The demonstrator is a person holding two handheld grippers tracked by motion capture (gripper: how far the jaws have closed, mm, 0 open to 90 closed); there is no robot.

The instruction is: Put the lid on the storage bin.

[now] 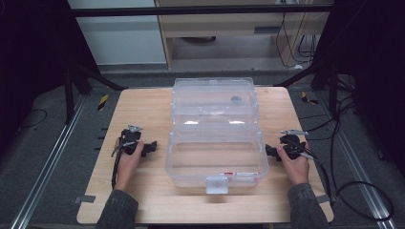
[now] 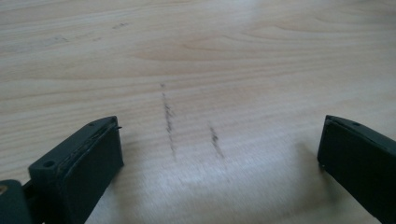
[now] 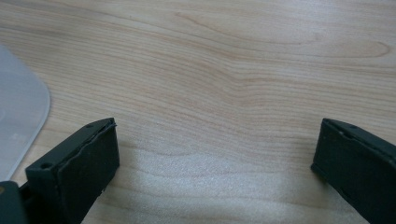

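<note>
Both grippers rest on the table (image 1: 143, 200), jaws apart and empty, left gripper (image 1: 152, 147) at nine o'clock and right gripper (image 1: 268, 151) at three o'clock of the open clear box (image 1: 216, 162); closing in on it looks next.

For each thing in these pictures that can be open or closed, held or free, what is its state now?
clear plastic box: open, lid folded back, resting on the wooden table.
latch: undone, at the box's near edge.
left gripper: jaws wide apart, holding nothing, over bare wood.
right gripper: jaws wide apart, holding nothing, beside the box.
</note>
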